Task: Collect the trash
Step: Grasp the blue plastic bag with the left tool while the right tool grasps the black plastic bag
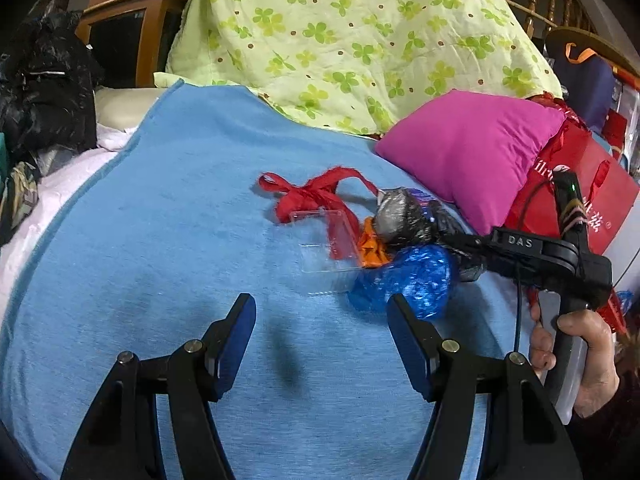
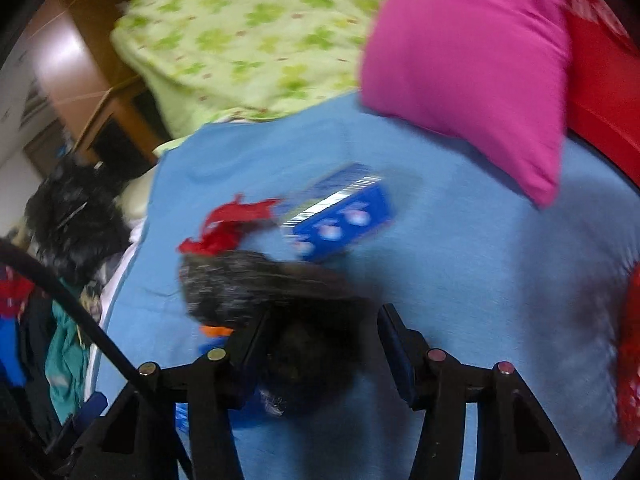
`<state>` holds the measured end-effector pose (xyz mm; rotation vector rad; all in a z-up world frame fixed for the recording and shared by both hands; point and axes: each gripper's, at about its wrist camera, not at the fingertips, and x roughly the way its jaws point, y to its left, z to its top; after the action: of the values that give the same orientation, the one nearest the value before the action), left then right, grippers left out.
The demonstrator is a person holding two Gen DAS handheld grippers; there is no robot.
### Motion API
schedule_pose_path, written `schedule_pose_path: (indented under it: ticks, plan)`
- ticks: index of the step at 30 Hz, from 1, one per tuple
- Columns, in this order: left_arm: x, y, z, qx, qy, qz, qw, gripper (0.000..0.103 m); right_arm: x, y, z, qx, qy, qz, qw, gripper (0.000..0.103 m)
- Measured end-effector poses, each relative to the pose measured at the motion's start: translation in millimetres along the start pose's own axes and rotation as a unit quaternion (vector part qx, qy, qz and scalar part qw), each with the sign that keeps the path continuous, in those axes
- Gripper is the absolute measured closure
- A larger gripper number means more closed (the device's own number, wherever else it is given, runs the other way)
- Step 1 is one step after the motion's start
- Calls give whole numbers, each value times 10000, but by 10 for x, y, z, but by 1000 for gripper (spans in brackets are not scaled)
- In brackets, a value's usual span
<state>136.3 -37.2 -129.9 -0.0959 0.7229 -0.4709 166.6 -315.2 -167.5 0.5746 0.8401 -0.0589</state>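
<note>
A pile of trash lies on the blue blanket [image 1: 160, 240]: a red ribbon [image 1: 316, 192], a clear plastic tray [image 1: 320, 248], an orange wrapper [image 1: 372, 248], a crumpled black bag [image 1: 404, 216] and a blue foil bag [image 1: 412, 276]. My left gripper [image 1: 322, 312] is open and empty, just short of the pile. My right gripper [image 2: 320, 328] is open, its jaws around the black bag [image 2: 256, 280]; it also shows in the left wrist view [image 1: 472, 244] reaching in from the right. A blue box [image 2: 340, 216] lies beyond the bag. The right wrist view is blurred.
A pink pillow [image 1: 472, 148] and a red paper bag [image 1: 576, 192] lie to the right. A green clover quilt [image 1: 352, 36] is piled behind. A black plastic bag [image 1: 48, 92] and a wooden cabinet [image 1: 120, 20] are at the left.
</note>
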Motion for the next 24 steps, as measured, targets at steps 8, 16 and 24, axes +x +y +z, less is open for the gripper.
schedule_pose_path:
  ticks: [8, 16, 24]
  plan:
    - [166, -265, 86, -121, 74, -583, 9982, 34, -286, -468, 36, 333, -78, -33, 9994, 46]
    - [514, -748, 154, 418, 225, -718, 9963, 34, -534, -414, 0, -22, -408, 85, 9991, 45]
    - [702, -795, 36, 621, 635, -652, 9939, 69, -598, -374, 25, -51, -512, 215, 9984, 45]
